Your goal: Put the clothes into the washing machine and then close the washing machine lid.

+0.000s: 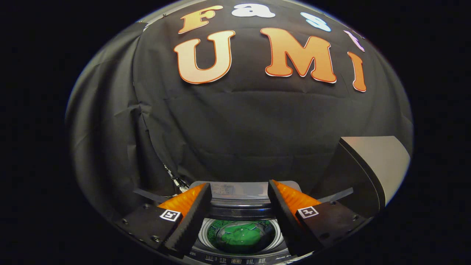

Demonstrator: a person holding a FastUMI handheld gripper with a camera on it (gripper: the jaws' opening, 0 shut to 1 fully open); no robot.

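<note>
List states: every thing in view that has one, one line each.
gripper: open, fingers apart, holding nothing, above the washer.
washing machine: drum opening uncovered.
green garment: inside the drum, bunched.
washing machine lid: raised, standing open to the right beyond the fingers, not yet closed.

Grey slanted panel [375, 162], cables [176, 180]

There is one grey top-loading washing machine [239, 195] with its drum uncovered, one green cloth garment [240, 235] in the drum, one grey box-shaped object [379, 162], and one claw [239, 209] with two spread orange fingers [184, 200], empty.
</note>
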